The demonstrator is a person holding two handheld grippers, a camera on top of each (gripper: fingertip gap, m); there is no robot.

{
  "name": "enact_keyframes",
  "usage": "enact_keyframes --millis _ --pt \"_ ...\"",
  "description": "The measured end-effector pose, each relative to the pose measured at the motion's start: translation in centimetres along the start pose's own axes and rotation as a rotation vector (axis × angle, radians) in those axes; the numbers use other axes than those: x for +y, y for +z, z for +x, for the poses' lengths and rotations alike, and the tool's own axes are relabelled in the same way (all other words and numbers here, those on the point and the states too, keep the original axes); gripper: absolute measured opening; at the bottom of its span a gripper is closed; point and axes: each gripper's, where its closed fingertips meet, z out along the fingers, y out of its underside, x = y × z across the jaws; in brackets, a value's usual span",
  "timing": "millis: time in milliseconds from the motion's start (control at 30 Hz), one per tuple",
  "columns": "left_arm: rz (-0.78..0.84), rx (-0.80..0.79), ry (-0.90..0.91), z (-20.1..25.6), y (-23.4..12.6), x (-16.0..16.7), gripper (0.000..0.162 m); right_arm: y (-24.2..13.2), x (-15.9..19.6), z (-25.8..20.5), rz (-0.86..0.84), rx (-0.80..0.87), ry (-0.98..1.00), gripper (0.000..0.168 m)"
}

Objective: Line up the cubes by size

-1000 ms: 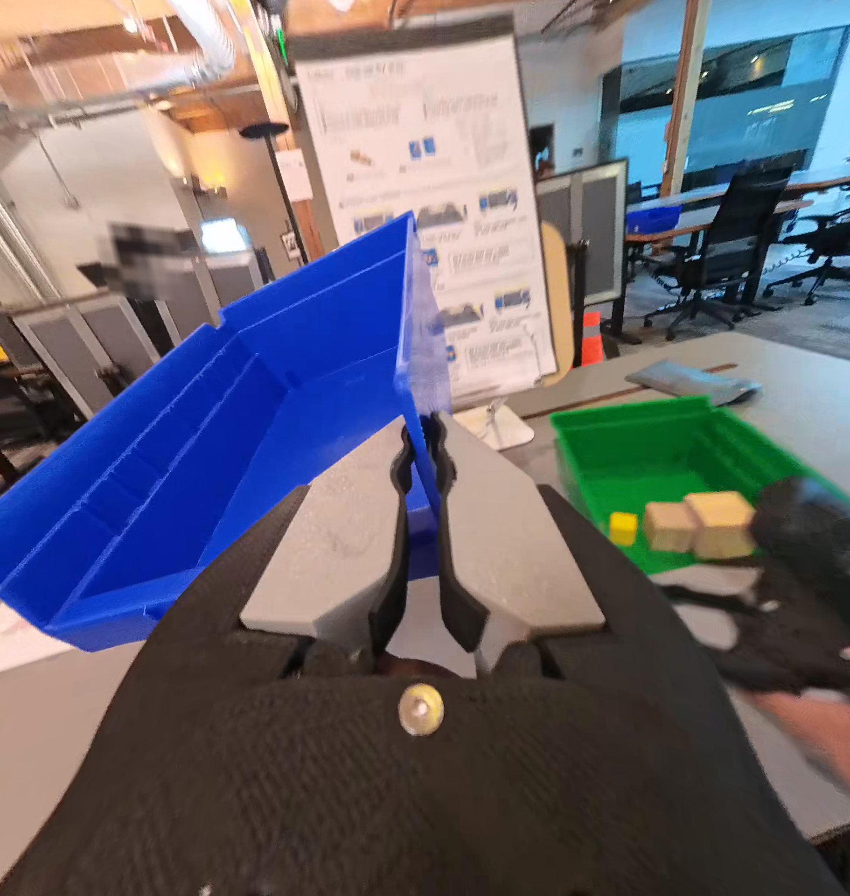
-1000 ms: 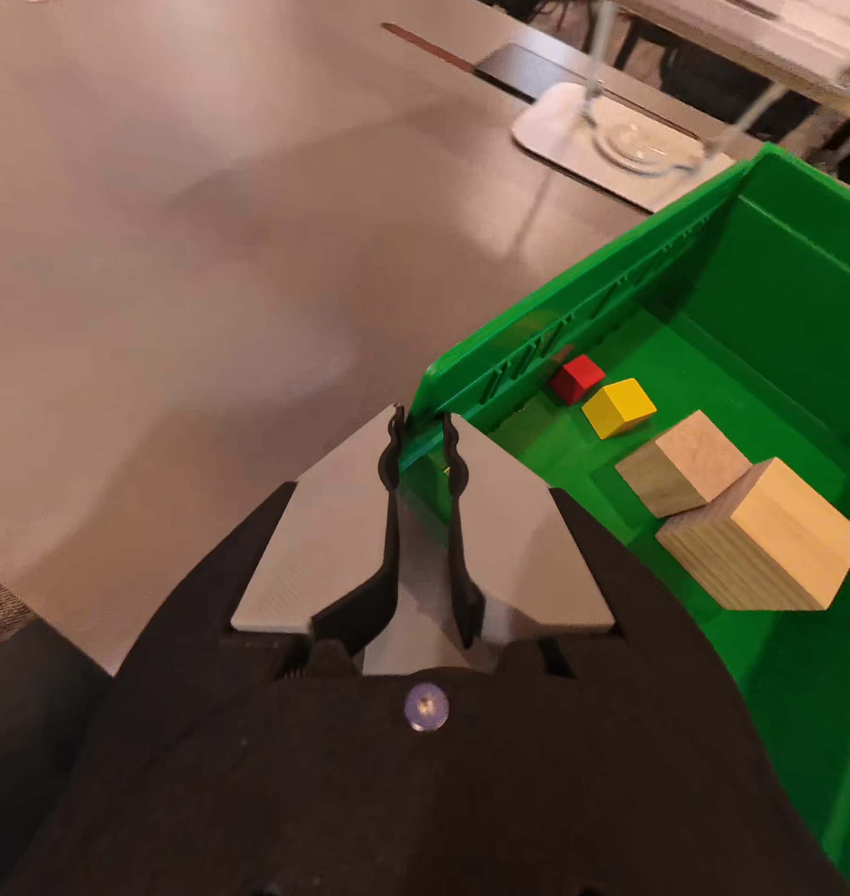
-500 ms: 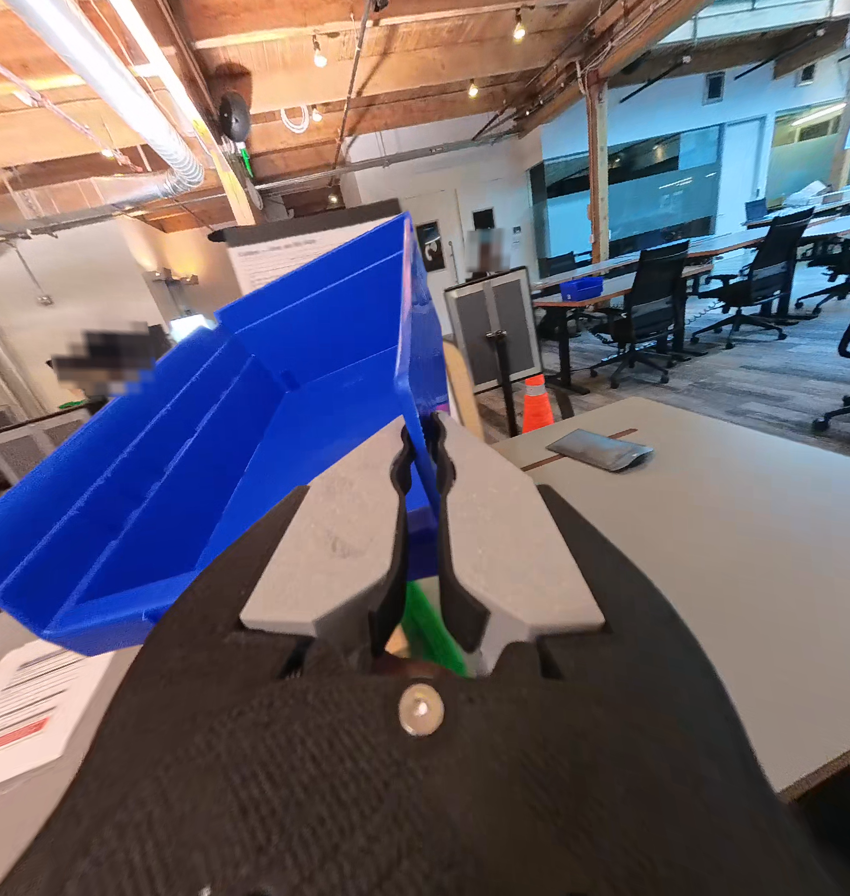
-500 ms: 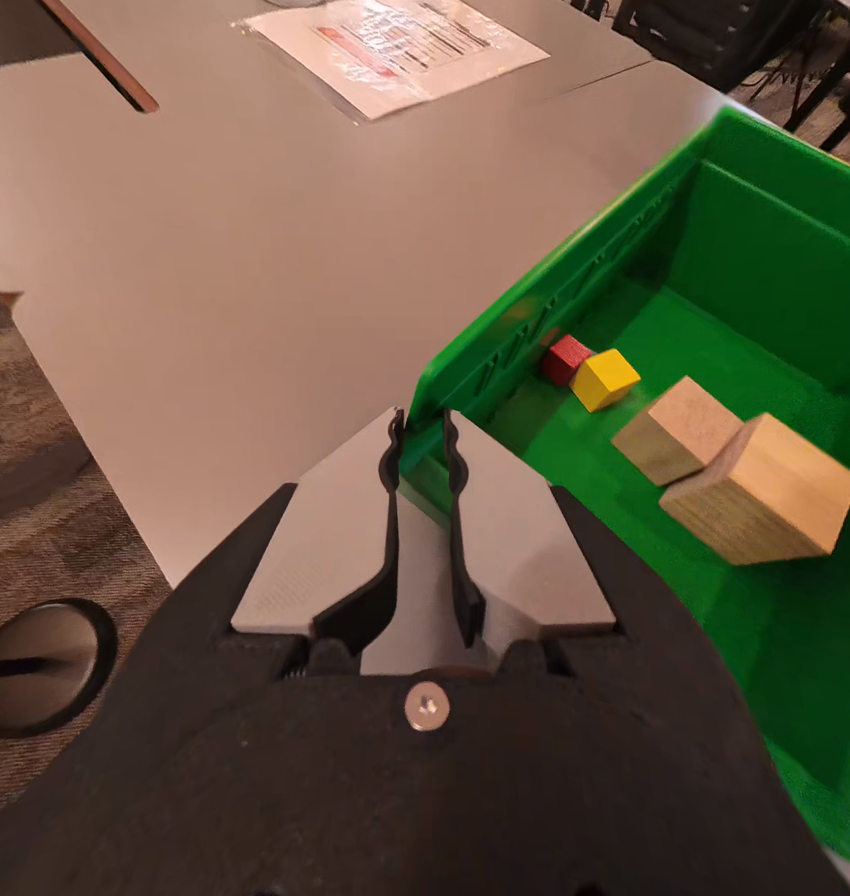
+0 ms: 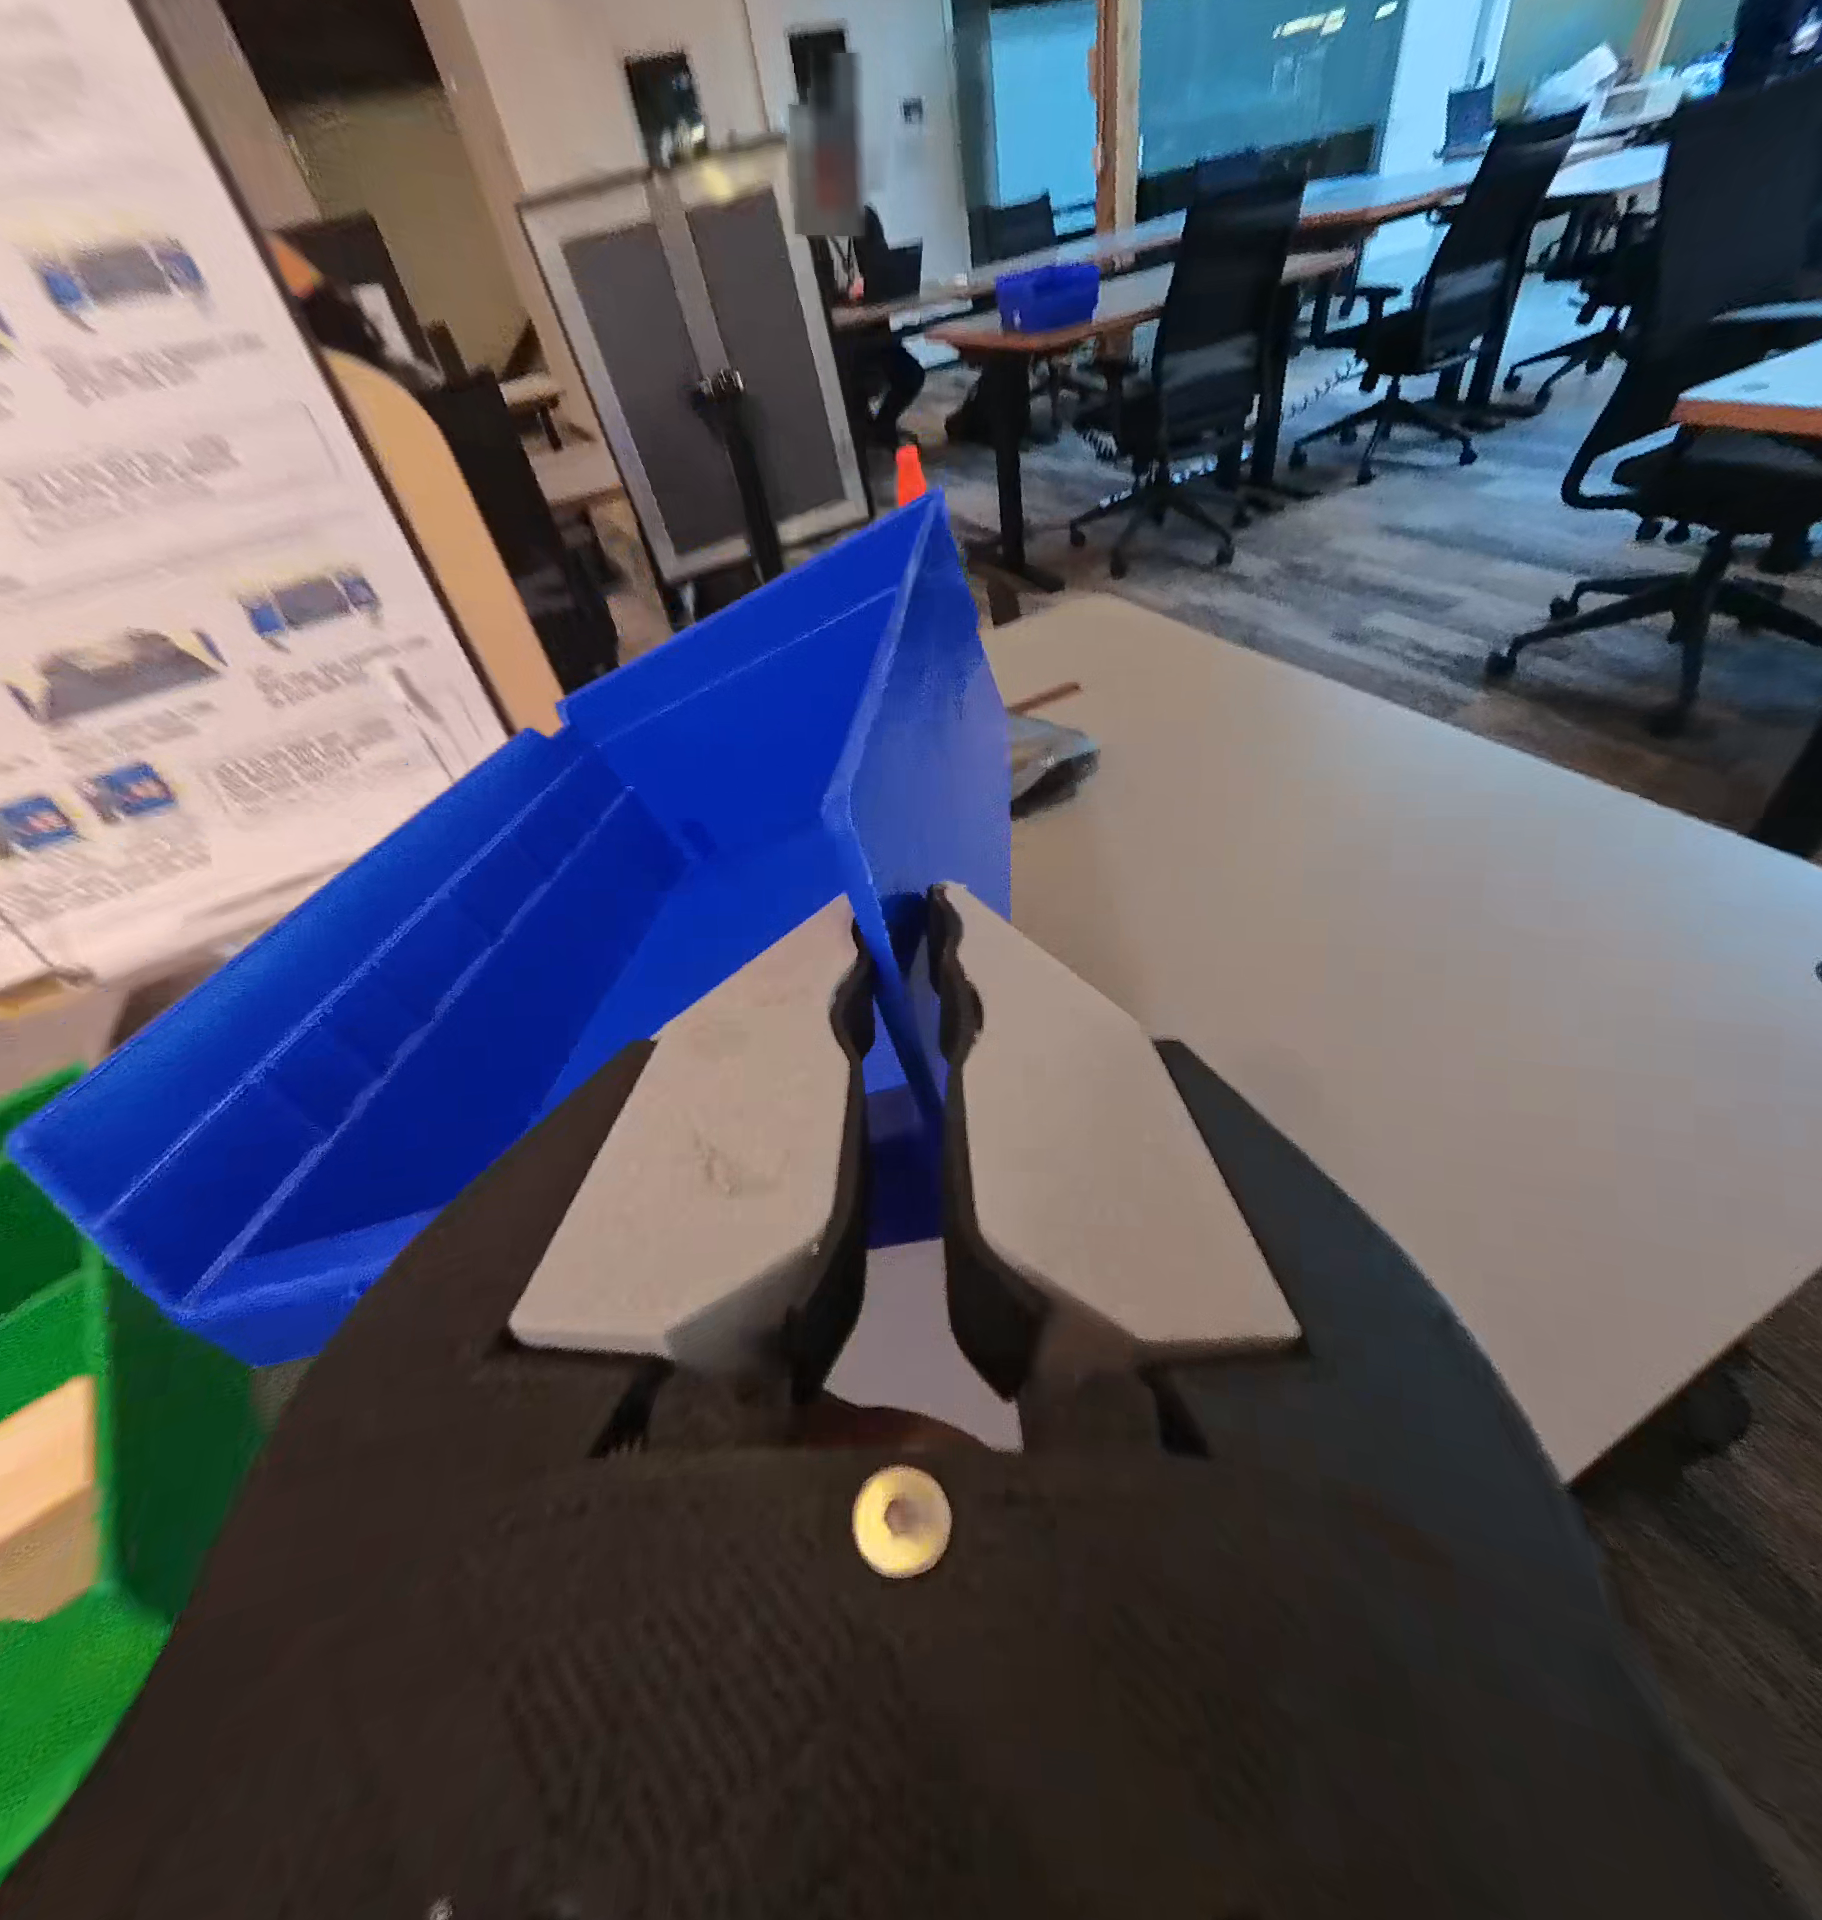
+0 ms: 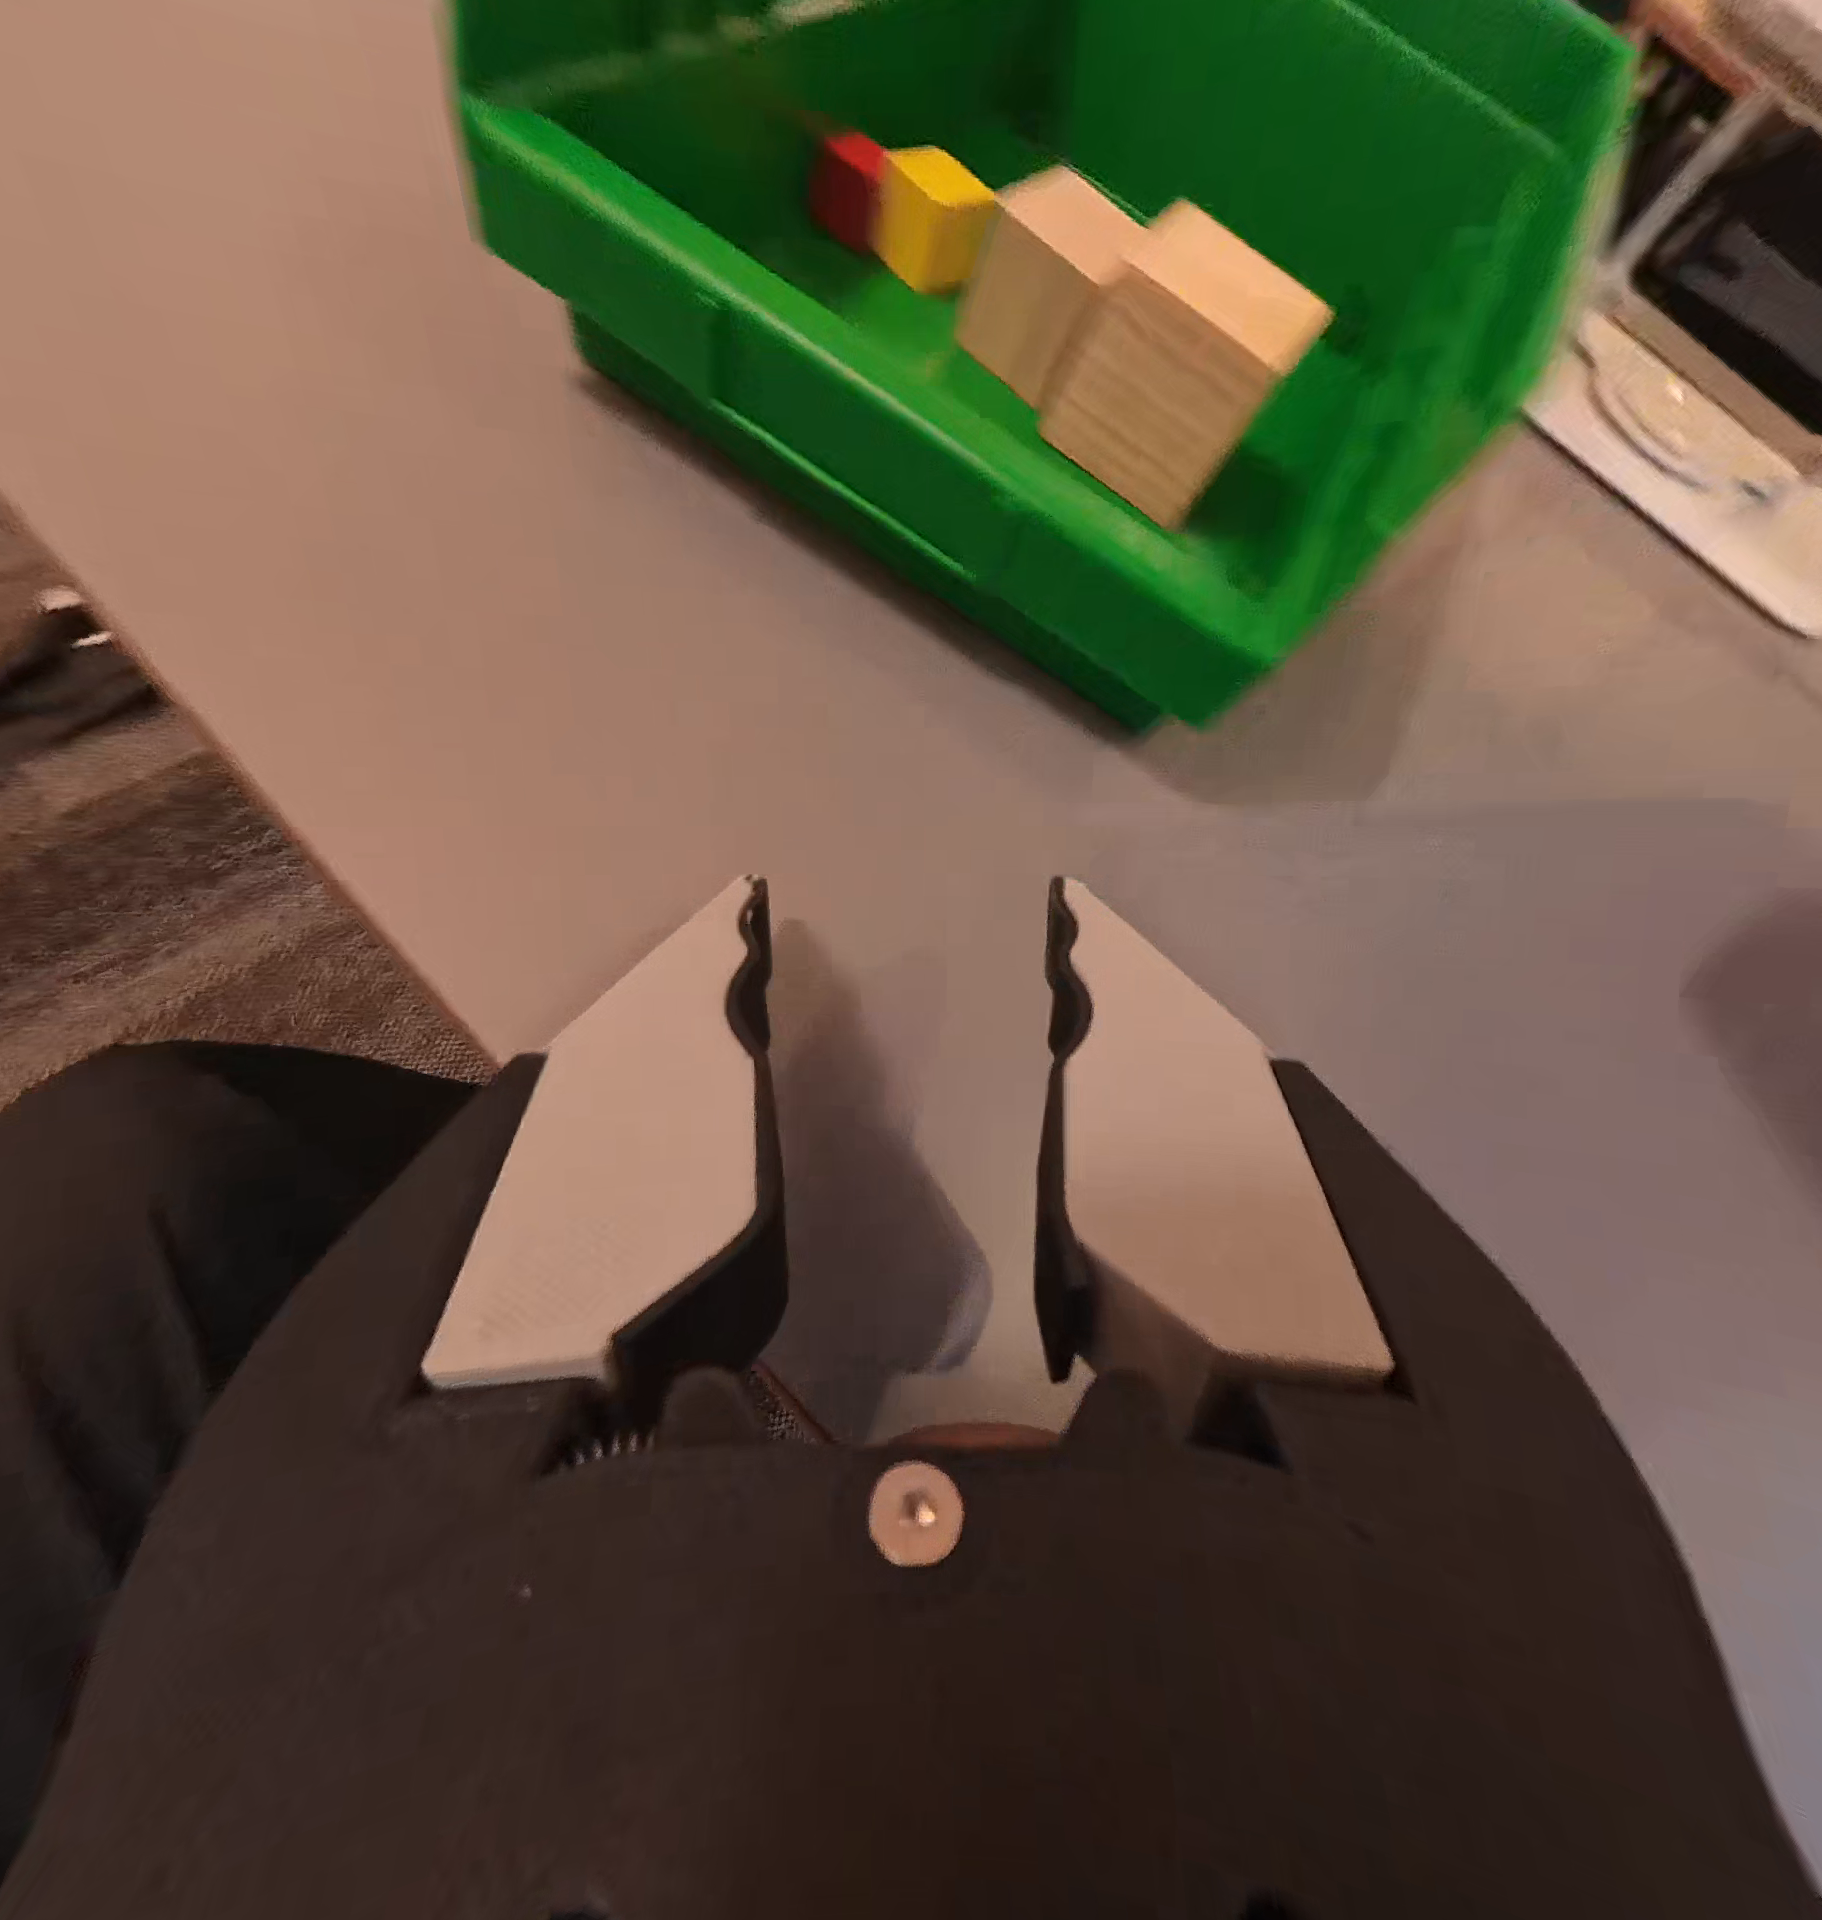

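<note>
In the right wrist view a green bin point(image 6: 855, 457) stands on the grey table and holds a row of cubes: a small red cube point(image 6: 847, 189), a yellow cube point(image 6: 928, 231), a medium wooden cube point(image 6: 1042, 272) and a large wooden cube point(image 6: 1177, 364). My right gripper point(image 6: 907, 914) is open and empty, above bare table in front of the bin. My left gripper point(image 5: 902, 925) is shut on the wall of an empty blue bin point(image 5: 450, 997) and holds it tilted above the table. The green bin point(image 5: 24, 1351) shows at the left edge of the left wrist view, with a wooden cube point(image 5: 24, 1496) inside.
A poster board point(image 5: 159, 520) stands behind the blue bin. Its metal base point(image 6: 1707, 488) lies right of the green bin. A dark flat object point(image 5: 1052, 758) lies on the table past the blue bin. The table edge point(image 6: 263, 790) runs close at my left; office chairs stand beyond.
My right gripper let go of the green bin's wall, opened and pulled back; the bin now stands on the table. My left gripper swung right and lower with the blue bin still in it.
</note>
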Motion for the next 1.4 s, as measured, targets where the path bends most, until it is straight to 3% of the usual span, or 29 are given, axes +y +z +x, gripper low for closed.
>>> enact_keyframes --millis 100,233,400,433,467,500,567,667,800,900,1000,1100,1267,1333,1400 --pt "-0.074 -0.051 -0.051 2.5 3.0 3.7 0.004 -0.2 1.1 3.5 -0.022 0.083 0.101 0.053" --pt "-0.138 -0.121 -0.021 5.4 5.4 8.2 0.004 -0.4 -1.4 5.6 0.014 0.188 0.13 0.056" --pt "-0.263 -0.078 -0.006 9.2 7.2 12.1 0.003 -1.1 -2.8 7.1 0.008 0.244 0.133 0.063" --pt "-0.311 -0.048 -0.004 10.3 7.4 12.9 0.013 -1.4 -2.9 7.7 0.007 0.258 0.126 0.065" --pt "-0.347 -0.025 0.001 11.2 7.4 13.1 0.038 -1.6 -2.9 8.4 0.012 0.275 0.126 0.065" --pt "-0.355 0.005 0.01 12.0 7.2 12.6 0.06 -1.8 -2.9 9.0 0.02 0.283 0.136 0.065" --pt "-0.286 0.074 0.001 13.1 5.7 9.6 0.064 -2.0 -3.0 9.9 0.039 0.275 0.167 0.065" --pt "-0.104 0.183 -0.034 12.8 0.4 2.6 0.068 -1.8 -3.5 10.9 0.035 0.285 0.18 0.066" --pt "0.252 0.11 -0.057 2.9 -10.5 -7.1 0.07 -2.5 -5.1 13.8 0.045 0.363 0.157 0.064" --pt "0.409 0.001 -0.114 -7.7 -18.4 -9.5 0.069 -4.2 -6.8 17.1 0.055 0.401 0.197 0.065" --pt "0.376 -0.175 -0.169 -18.0 -22.3 -5.6 0.069 -7.3 -7.0 20.4 0.055 0.42 0.248 0.073" --pt "0.221 -0.279 -0.22 -23.7 -21.8 3.3 0.074 -9.4 -4.2 20.5 0.103 0.344 0.34 0.077" --pt "-0.024 -0.258 -0.243 -23.5 -12.8 15.4 0.1 -7.8 1.7 18.5 0.074 0.318 0.405 0.086" --pt "-0.105 -0.314 -0.197 -23.8 -8.7 18.0 0.101 -6.6 1.9 19.0 0.068 0.332 0.395 0.095" --pt "-0.18 -0.329 -0.177 -24.0 -4.9 19.8 0.089 -5.1 2.3 20.5 0.022 0.362 0.408 0.09"
